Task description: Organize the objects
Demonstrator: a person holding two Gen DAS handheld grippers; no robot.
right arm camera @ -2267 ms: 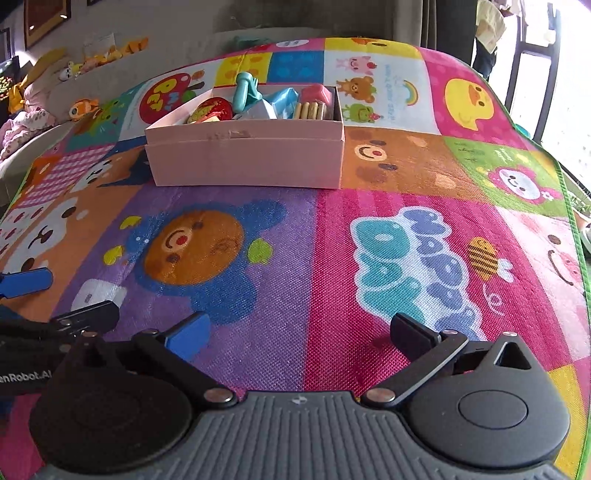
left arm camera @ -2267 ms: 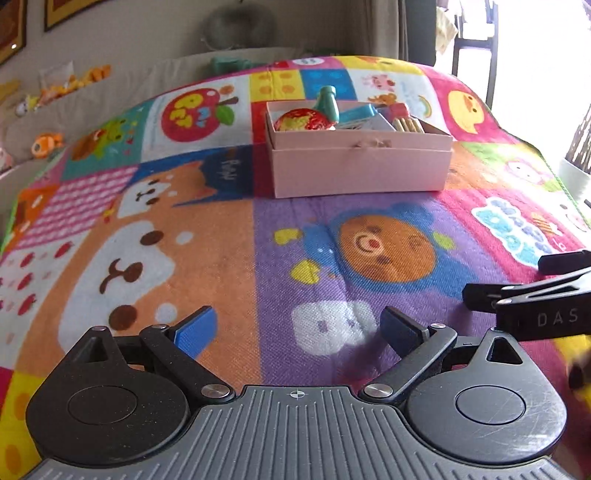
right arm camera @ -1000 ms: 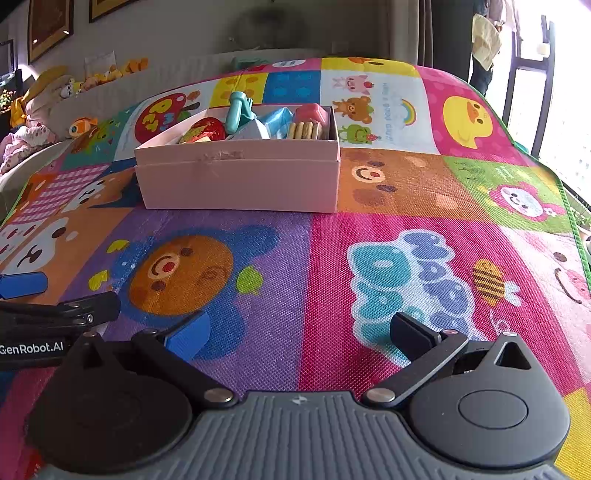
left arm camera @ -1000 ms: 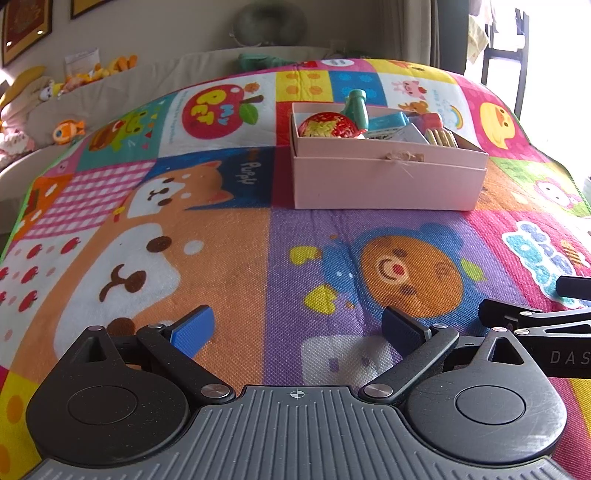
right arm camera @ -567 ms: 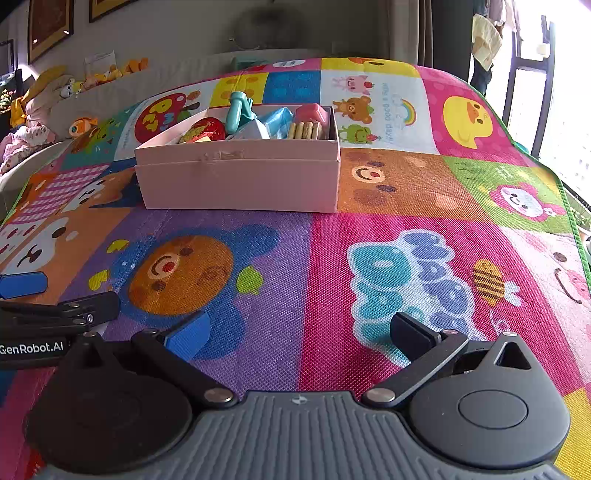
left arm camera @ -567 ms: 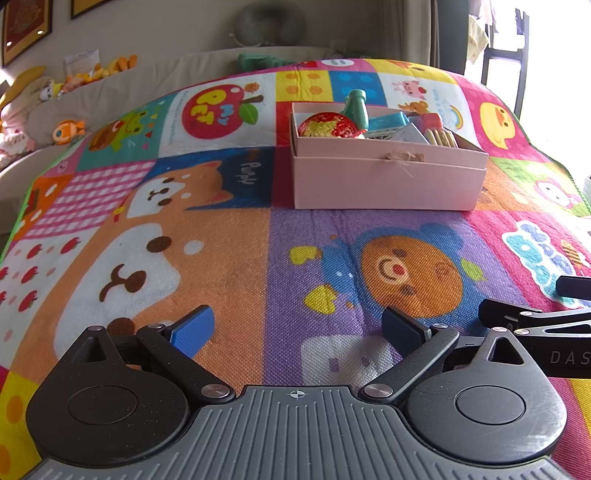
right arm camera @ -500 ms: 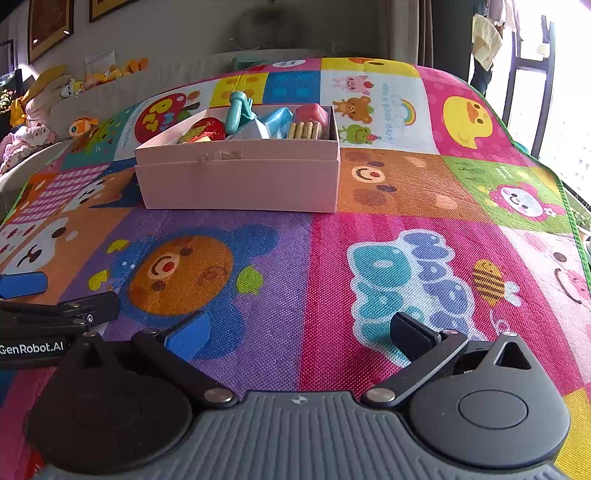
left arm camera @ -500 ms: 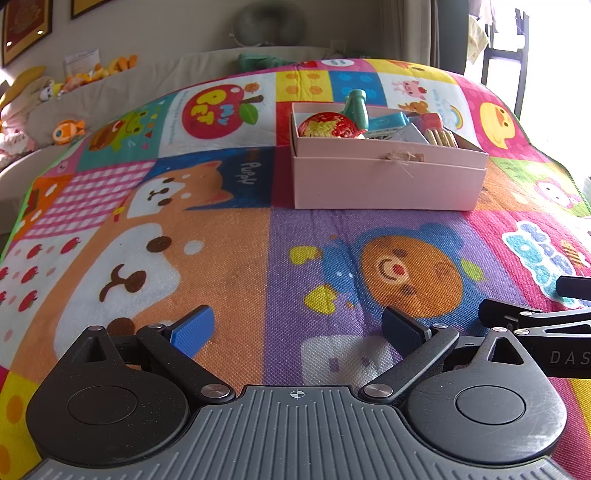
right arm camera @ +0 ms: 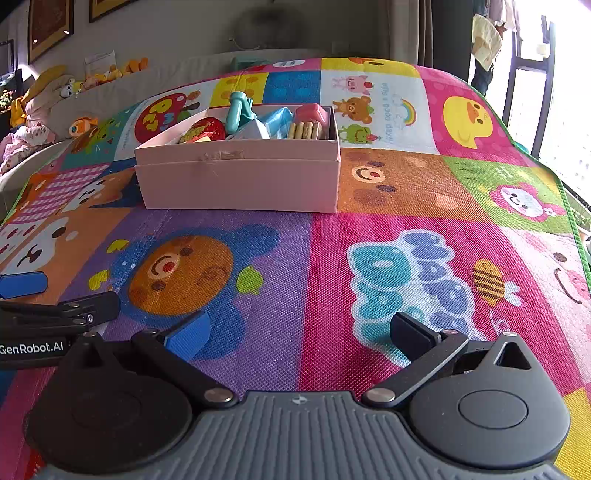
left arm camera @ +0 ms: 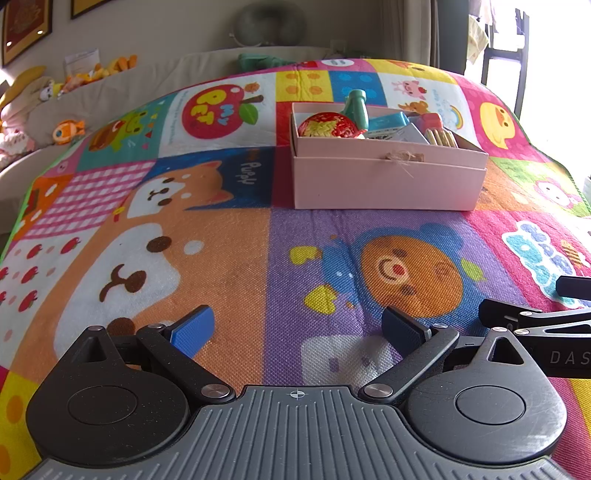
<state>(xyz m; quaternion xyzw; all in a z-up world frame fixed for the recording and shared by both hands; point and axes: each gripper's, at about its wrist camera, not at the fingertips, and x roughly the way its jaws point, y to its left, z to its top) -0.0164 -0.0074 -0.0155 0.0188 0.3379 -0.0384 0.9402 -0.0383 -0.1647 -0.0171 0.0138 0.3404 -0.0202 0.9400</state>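
Note:
A pink box [left arm camera: 388, 181] [right arm camera: 240, 184] stands on the colourful play mat [left arm camera: 221, 258] [right arm camera: 406, 192], well ahead of both grippers. Inside it lie a red woven ball [left arm camera: 328, 125] [right arm camera: 205, 130], a teal toy [left arm camera: 356, 105] [right arm camera: 238, 107], a blue packet [left arm camera: 388, 121] [right arm camera: 279, 118], a pink block [right arm camera: 312, 112] and a row of wooden sticks [left arm camera: 441, 137] [right arm camera: 304, 130]. My left gripper [left arm camera: 297, 328] hovers low over the mat, open and empty. My right gripper [right arm camera: 299, 334] is beside it, also open and empty. Each gripper shows at the edge of the other's view.
Plush toys [left arm camera: 68, 127] [right arm camera: 81, 125] line a beige sofa edge at the far left. Framed pictures [right arm camera: 50, 26] hang on the back wall. A bright window with a dark frame [right arm camera: 535, 81] is at the right, past the mat's green border.
Since 2.3 s ago both views have drawn back and levelled a little from the box. Over the last second nothing has visibly moved.

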